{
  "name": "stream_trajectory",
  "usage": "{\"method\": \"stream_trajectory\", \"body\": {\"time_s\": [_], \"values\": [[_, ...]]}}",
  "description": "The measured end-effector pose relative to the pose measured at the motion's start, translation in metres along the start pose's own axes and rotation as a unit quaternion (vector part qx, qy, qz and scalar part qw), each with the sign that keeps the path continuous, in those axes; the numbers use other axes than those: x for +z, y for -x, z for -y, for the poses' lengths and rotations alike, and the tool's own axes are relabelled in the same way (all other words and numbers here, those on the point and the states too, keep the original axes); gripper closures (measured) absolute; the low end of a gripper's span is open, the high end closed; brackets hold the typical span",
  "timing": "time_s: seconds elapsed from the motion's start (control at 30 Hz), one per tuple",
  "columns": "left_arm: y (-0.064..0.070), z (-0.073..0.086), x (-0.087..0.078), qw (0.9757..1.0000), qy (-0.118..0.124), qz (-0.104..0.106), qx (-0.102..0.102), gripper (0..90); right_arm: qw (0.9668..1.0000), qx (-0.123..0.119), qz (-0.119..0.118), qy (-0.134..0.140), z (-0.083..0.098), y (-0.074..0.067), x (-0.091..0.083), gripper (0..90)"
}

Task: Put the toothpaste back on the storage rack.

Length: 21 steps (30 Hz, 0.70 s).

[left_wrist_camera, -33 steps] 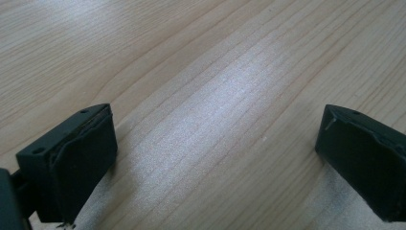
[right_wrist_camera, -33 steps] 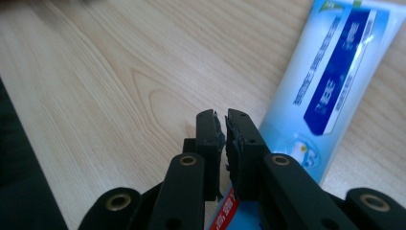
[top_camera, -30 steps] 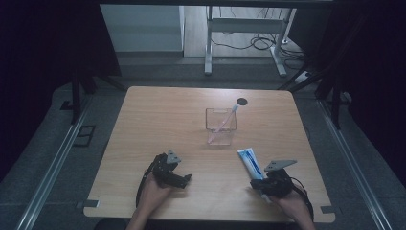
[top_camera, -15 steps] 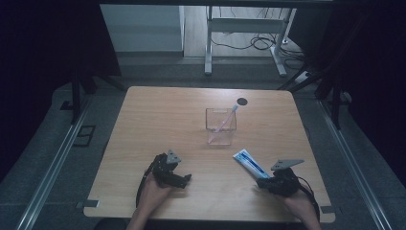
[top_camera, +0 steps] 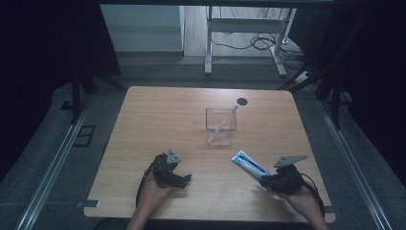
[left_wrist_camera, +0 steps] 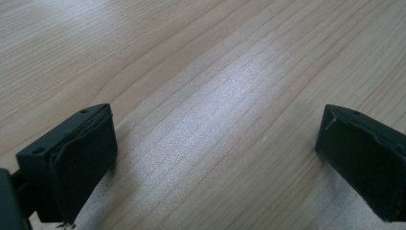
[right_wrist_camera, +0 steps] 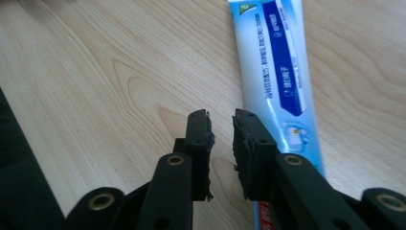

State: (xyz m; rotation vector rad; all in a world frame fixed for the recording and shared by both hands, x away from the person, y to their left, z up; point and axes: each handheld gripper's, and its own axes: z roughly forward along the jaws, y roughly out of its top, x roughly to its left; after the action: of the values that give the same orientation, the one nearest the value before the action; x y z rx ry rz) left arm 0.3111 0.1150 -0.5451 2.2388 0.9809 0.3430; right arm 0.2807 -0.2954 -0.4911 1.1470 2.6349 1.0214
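A blue and white toothpaste tube lies flat on the wooden table, right of the middle. My right gripper sits at its near end. In the right gripper view the jaws have just been opening and stand slightly apart over bare wood, with the tube beside the right jaw. My left gripper rests low at the front left, open wide over bare wood. A clear cup holds a pink toothbrush.
A small black round mark sits on the table behind the cup. The table's front edge lies just below both hands. Dark floor, metal rails and table legs surround the table.
The right gripper has let go of the toothpaste tube and drawn back slightly to the right. The tube now lies on the table. The left gripper has stayed put.
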Motion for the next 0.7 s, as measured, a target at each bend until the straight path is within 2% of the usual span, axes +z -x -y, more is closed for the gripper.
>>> {"method": "stream_trajectory", "body": {"time_s": [0.2, 0.3, 0.53, 0.7], "values": [[0.0, 0.0, 0.0, 1.0, 0.0, 0.0, 0.0, 0.6, 0.9995, -0.003, 0.021, -0.025, -0.007, 0.005, -0.012, 64.4], [0.0, 0.0, 0.0, 1.0, 0.0, 0.0, 0.0, 0.6, 0.9986, -0.006, 0.028, -0.045, -0.01, 0.01, -0.015, 60.6], [0.0, 0.0, 0.0, 1.0, -0.003, 0.0, 0.003, 0.6, 0.9957, -0.014, 0.034, -0.086, -0.016, 0.017, -0.013, 55.8], [0.0, 0.0, 0.0, 1.0, -0.002, 0.001, 0.002, 0.6, 0.992, -0.02, 0.037, -0.119, -0.021, 0.018, -0.007, 54.2]]}}
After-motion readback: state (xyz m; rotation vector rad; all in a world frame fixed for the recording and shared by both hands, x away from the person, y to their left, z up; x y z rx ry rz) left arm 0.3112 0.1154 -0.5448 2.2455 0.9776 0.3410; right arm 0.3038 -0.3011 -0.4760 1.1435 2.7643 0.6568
